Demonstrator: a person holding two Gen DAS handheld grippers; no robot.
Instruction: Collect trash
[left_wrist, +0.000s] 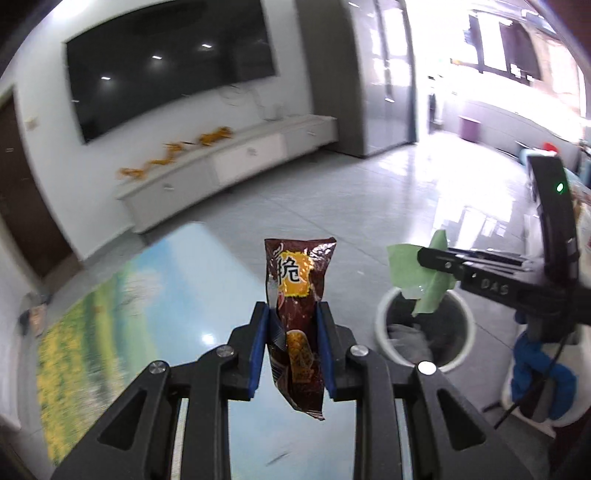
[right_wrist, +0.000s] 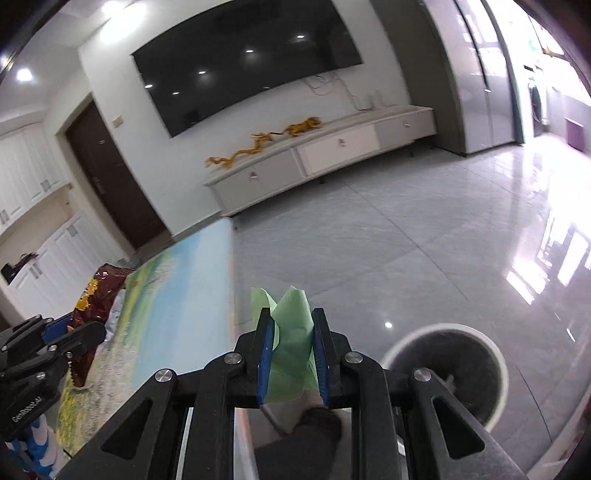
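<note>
The left gripper is pinching a snack wrapper over the desk, while the right gripper is holding green paper beside the bin below-right; releasing early risks missing it.

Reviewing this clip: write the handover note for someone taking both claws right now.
Left claw: shut on the brown snack wrapper, held above the table.
Right claw: shut on the green paper, held above the white trash bin, which stands on the floor beside the table.
Done: both pieces picked up.
Left: drop the paper into the bin, then bring the wrapper over and drop it.
</note>
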